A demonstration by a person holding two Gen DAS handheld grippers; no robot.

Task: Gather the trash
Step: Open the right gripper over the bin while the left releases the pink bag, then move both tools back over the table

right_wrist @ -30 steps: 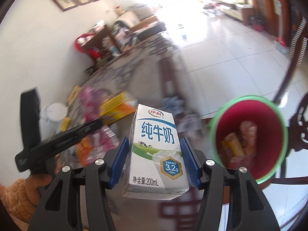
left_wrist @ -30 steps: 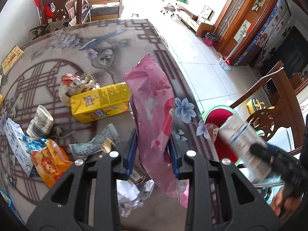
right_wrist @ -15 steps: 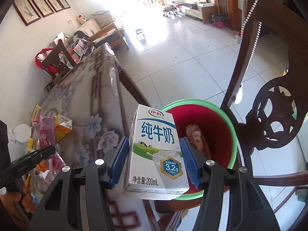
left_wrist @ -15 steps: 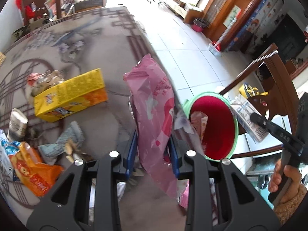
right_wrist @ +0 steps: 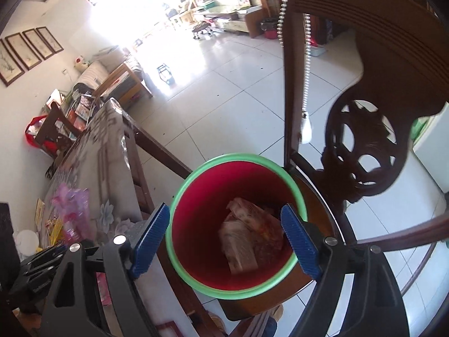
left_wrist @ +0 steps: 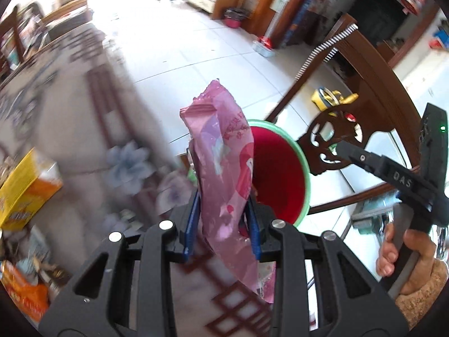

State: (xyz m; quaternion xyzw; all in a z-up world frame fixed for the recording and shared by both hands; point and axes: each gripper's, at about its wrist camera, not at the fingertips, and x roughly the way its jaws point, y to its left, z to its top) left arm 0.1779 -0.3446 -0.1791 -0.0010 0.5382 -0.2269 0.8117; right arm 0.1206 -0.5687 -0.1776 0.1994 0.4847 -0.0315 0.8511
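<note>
Right gripper (right_wrist: 226,241) hangs over the mouth of the bin (right_wrist: 179,193), blue pads spread wide with nothing between them; crumpled wrappers (right_wrist: 247,236) lie at the bottom of the red interior. Left gripper (left_wrist: 223,223) is clenched on a pink wrapper (left_wrist: 224,163), pinched low on the wrapper so most of it stands up above the pads and a tail droops below. From the left wrist view the wrapper sits just left of the bin's green rim (left_wrist: 304,168), not yet over the opening. Judged step: carrying the pink wrapper to the bin. Next move calls for shifting the left gripper to the right until the wrapper is above the red opening, then releasing the pads; the right one should clear off first, since it sits right where the drop has to go. The carved wooden chair (right_wrist: 362,143) stands tight against the bin's far right side, its back rising above the rim, so approach from the table side looks safest. The floppy tail may catch the rim on the way. More trash waits on the table (left_wrist: 84,129) at left: a yellow box (left_wrist: 25,188) and an orange packet (left_wrist: 22,292), blurred.
</note>
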